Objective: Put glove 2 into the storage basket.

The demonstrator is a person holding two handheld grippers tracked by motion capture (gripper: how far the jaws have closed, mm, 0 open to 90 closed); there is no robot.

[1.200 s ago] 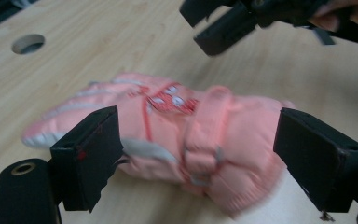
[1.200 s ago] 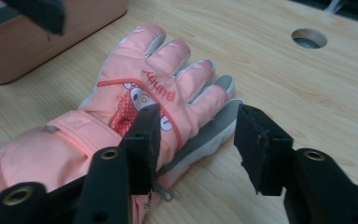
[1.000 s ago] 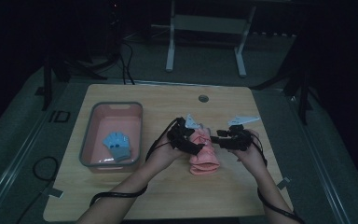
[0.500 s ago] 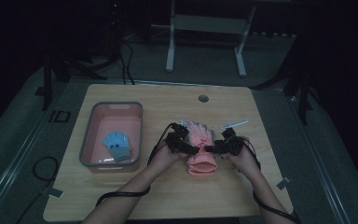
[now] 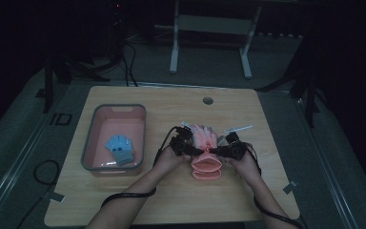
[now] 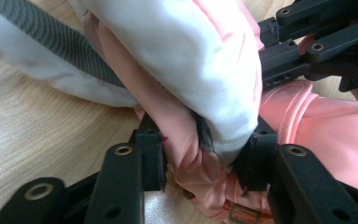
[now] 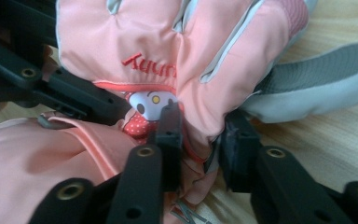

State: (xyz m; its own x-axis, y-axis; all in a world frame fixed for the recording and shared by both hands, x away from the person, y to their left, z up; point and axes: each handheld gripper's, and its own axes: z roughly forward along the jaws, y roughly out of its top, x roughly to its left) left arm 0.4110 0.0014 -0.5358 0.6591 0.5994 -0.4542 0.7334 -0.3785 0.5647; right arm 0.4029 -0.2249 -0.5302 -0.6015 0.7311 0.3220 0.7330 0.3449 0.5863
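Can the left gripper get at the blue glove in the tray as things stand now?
Probably not yet: the left gripper is shut on the pink glove. The path to the blue glove in the open tray looks free.

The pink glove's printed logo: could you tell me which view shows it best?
The right gripper view: the pink glove lies close, its red lettering and cartoon face clear. The left gripper view shows bunched fabric; the high view a small pink shape.
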